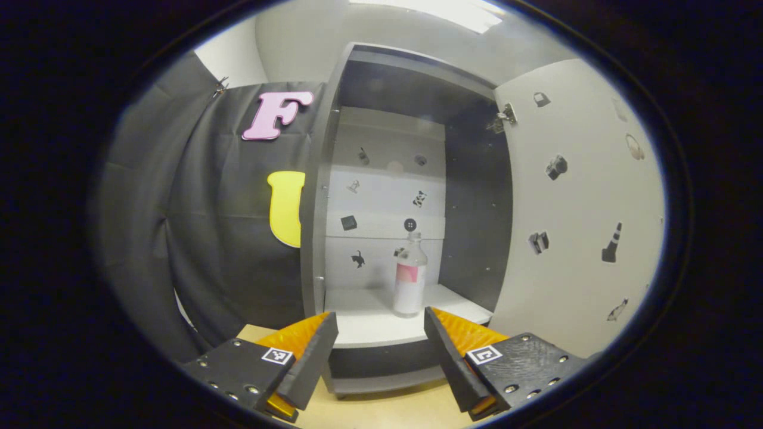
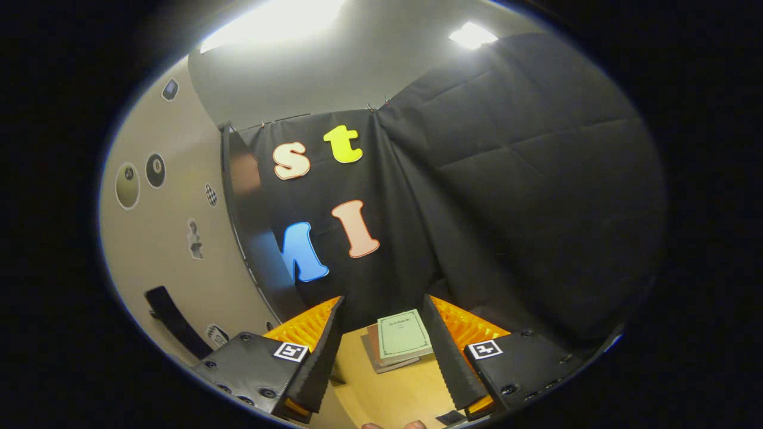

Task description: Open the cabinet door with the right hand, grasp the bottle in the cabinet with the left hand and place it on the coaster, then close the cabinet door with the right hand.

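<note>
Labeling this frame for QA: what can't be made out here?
- Bottle label: too small to read, left gripper view.
- Cabinet base: partly behind the left gripper.
- Books: edges behind the right gripper, right gripper view.
- Door handle: lower end cut off by the picture's edge.

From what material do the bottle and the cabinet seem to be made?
The bottle looks like clear plastic or glass; the shelf shows through its upper part, below a pale cap. The cabinet looks like laminated board, matte grey outside, white shelf inside, with flat edges and a metal hinge.
</note>
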### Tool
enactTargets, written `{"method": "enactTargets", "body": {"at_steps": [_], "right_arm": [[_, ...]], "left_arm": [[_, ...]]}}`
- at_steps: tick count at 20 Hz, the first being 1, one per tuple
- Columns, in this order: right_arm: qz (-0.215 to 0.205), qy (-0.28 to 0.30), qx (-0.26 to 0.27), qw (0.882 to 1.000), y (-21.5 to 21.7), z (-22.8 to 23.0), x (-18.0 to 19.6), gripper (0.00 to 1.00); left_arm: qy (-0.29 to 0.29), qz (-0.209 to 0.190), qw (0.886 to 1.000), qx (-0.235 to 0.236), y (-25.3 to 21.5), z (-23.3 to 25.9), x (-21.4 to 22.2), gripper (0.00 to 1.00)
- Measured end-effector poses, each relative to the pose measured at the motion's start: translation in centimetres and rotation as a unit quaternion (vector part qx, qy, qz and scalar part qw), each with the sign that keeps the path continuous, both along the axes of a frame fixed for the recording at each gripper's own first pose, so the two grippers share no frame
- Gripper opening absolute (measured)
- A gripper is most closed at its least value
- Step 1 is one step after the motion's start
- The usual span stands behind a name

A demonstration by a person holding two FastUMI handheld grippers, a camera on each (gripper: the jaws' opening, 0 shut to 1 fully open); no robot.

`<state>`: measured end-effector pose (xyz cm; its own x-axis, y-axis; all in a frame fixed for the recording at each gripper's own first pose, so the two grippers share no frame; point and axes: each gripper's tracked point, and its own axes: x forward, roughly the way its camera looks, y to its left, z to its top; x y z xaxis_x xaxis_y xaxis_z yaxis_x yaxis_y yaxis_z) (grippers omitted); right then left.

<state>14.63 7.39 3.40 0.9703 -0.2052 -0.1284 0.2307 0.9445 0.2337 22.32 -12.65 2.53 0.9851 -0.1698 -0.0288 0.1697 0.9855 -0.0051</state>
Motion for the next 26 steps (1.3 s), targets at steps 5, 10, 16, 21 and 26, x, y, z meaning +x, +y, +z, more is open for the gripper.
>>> {"method": "enactTargets", "body": {"at_steps": [5, 10, 16, 21, 26], "right_arm": [[0.001, 0.017, -0.023, 1.000, -0.8, -1.0, 0.4, 0.82], [-0.011, 0.043, -0.030, 0.999, -1.7, -2.2, 0.4, 0.82], [-0.018, 0.063, -0.049, 0.997, -2.7, -3.2, 0.1, 0.82], [-0.020, 0.065, -0.059, 0.996, -3.5, -3.4, 0.3, 0.82], [-0.028, 0.080, -0.057, 0.995, -3.7, -4.0, 0.5, 0.82]], "left_arm": [[-0.002, -0.011, 1.000, -0.005, -2.3, -0.6, 4.9, 0.88], [-0.003, -0.025, 1.000, 0.010, -4.7, -0.5, 10.3, 0.90], [0.024, -0.034, 0.999, 0.015, -7.4, -2.3, 15.4, 0.91], [0.047, -0.047, 0.998, -0.006, -8.6, -4.1, 18.7, 0.90], [0.039, -0.061, 0.997, 0.003, -9.5, -4.3, 20.9, 0.89]]}}
